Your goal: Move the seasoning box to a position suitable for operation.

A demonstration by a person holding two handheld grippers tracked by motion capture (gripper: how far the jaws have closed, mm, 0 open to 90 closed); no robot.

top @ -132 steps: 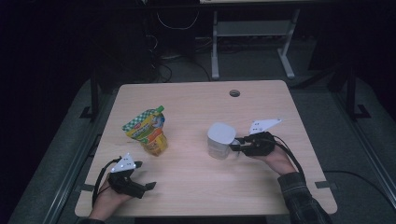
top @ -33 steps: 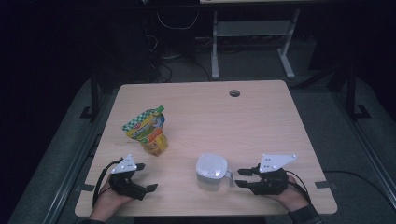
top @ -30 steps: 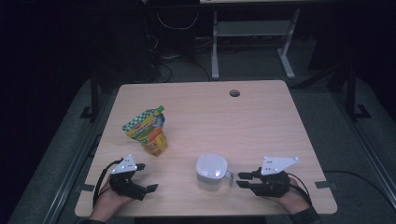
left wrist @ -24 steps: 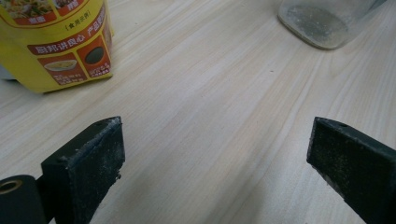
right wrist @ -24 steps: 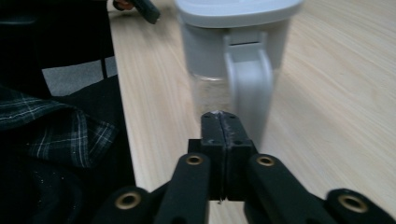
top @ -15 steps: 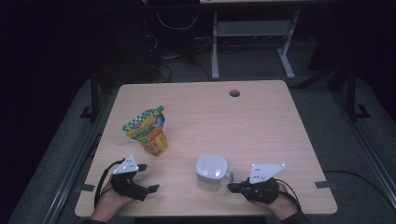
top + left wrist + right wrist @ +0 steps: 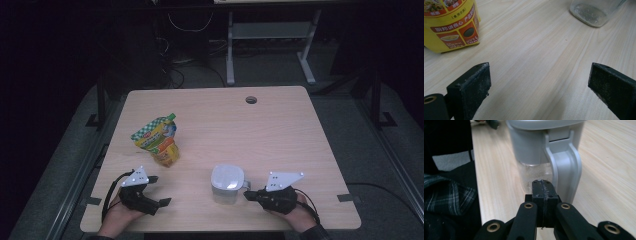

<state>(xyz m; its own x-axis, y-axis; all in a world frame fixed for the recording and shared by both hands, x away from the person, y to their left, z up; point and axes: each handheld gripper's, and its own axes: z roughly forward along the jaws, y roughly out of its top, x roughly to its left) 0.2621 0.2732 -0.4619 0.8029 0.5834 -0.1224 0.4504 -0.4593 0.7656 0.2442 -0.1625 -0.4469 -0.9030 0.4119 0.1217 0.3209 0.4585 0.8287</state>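
The lidded clear pitcher (image 7: 227, 183) is set upright near the table's (image 7: 280, 130) front edge, the right gripper (image 7: 250, 195) is clenched empty beside its handle, the left gripper (image 7: 158, 190) is released, so placing seems done.

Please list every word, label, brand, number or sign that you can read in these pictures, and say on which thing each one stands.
"厨邦" and "产品", partly legible: yellow strip on the yellow pouch, left gripper view.
Red oval brand mark on the pouch, high view: too small to read.
Small print under the pouch's red picture boxes: too blurred.
Lidded clear jug, table: no text.
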